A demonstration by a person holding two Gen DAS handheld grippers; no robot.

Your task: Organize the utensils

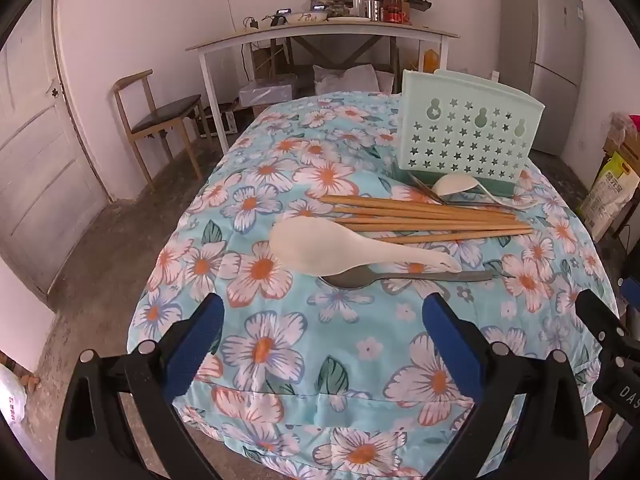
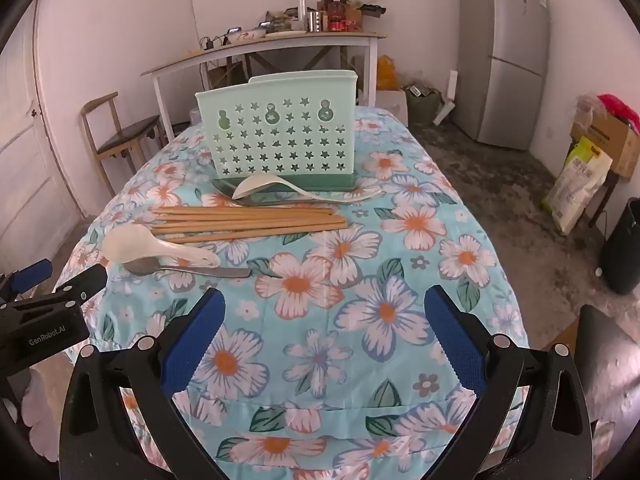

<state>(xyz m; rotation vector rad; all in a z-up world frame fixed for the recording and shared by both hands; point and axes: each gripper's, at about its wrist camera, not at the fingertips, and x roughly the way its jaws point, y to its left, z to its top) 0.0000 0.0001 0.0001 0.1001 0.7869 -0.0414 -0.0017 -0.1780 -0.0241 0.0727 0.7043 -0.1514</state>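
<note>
Two grippers, left gripper (image 1: 322,332) and right gripper (image 2: 324,326), both spread wide, empty, above floral tablecloth (image 2: 360,280) | wooden chopsticks (image 2: 248,222) bundled mid-table | white spoon (image 1: 352,248) overlapping metal spoon (image 1: 408,278) nearer | second white spoon (image 2: 304,190) touching mint star-holed utensil holder (image 2: 280,140) behind | nothing blocking.

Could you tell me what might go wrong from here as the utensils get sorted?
1. The white spoon lies partly on the metal spoon; lifting either may drag the other.
2. The chopsticks lie bunched; a pinch might scatter them.
3. The holder looks light; a push may tip it on the soft cloth.
</note>
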